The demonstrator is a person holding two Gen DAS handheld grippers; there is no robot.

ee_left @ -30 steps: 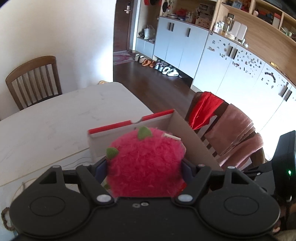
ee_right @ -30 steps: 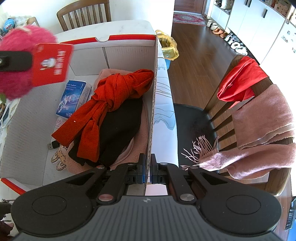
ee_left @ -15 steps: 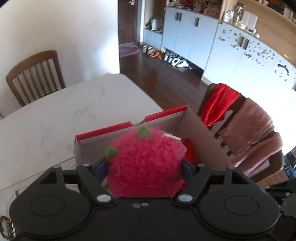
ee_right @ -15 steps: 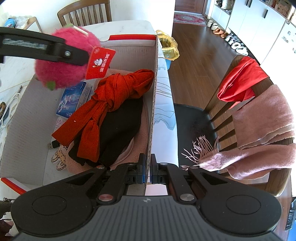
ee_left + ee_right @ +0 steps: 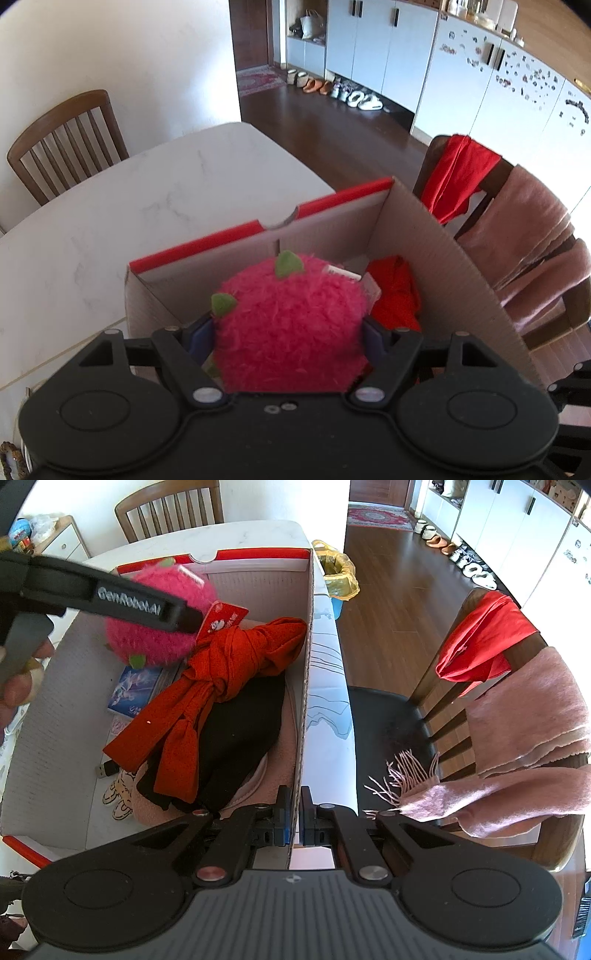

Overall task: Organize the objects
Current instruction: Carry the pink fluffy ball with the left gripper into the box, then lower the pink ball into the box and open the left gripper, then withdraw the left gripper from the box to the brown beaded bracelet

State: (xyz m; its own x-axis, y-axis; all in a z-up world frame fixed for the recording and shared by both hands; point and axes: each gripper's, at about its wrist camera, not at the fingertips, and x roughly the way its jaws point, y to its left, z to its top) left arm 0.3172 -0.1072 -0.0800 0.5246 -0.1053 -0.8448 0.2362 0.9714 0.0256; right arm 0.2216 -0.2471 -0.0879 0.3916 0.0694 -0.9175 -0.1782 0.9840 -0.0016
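My left gripper (image 5: 290, 332) is shut on a fuzzy pink plush ball (image 5: 291, 325) with green leaves and a red tag. In the right wrist view the ball (image 5: 159, 616) hangs inside the open cardboard box (image 5: 308, 635), above its far left corner. My right gripper (image 5: 294, 819) is shut on the box's right wall near the front. Inside the box lie a knotted red scarf (image 5: 221, 686), a black garment (image 5: 240, 738), a blue packet (image 5: 135, 688) and a small black stick (image 5: 107, 770).
The box stands on a white marble table (image 5: 110, 206). To the right a wooden chair (image 5: 461, 701) carries a red cloth (image 5: 484, 638) and a pink fringed scarf (image 5: 524, 738). Another wooden chair (image 5: 62, 140) stands at the far side. A yellow-lined bin (image 5: 338, 576) sits on the floor.
My left gripper has carried the plush ball rightward and down, from outside the box's left edge to inside the box near the red scarf. My right gripper has stayed clamped on the wall.
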